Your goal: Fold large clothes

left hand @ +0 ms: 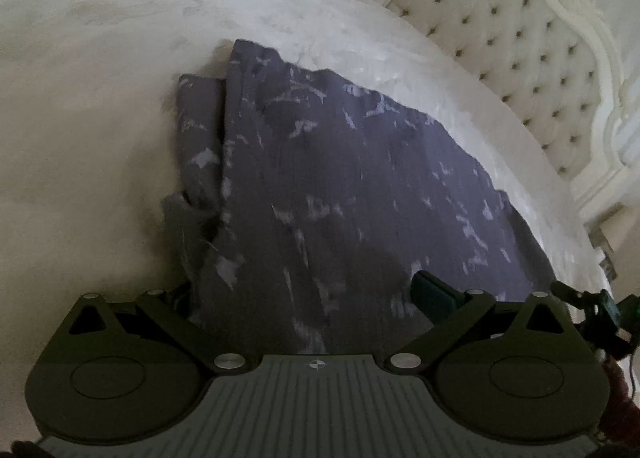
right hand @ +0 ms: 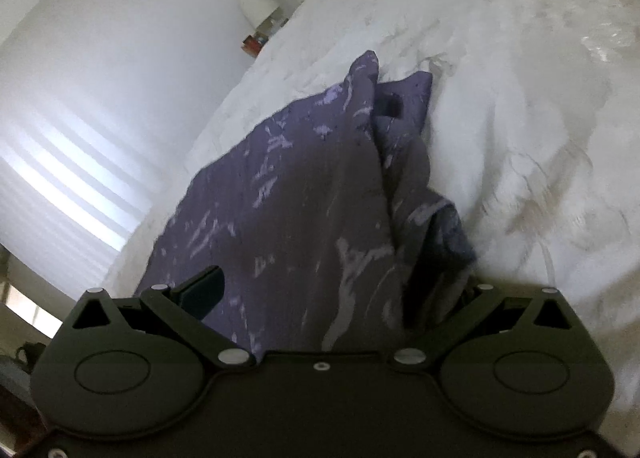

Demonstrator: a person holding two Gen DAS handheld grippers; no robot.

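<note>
A dark purple garment [left hand: 340,177] with pale splash marks lies partly folded on a white bed; it also shows in the right wrist view [right hand: 288,197]. My left gripper [left hand: 308,298] is wide open over the garment's near edge; the cloth runs between the fingers, with the right fingertip [left hand: 430,292] on top and the left one hidden under cloth. My right gripper [right hand: 328,294] is wide open too, over the garment's near end, its left fingertip [right hand: 204,290] above the cloth and the right one hidden behind a bunched fold [right hand: 436,242].
The white fluffy bedcover [left hand: 100,77] spreads around the garment [right hand: 500,117]. A cream tufted headboard [left hand: 520,49] stands at the right. A bedside lamp and small items [right hand: 260,25] stand beyond the bed. A window with blinds [right hand: 60,193] is at the left.
</note>
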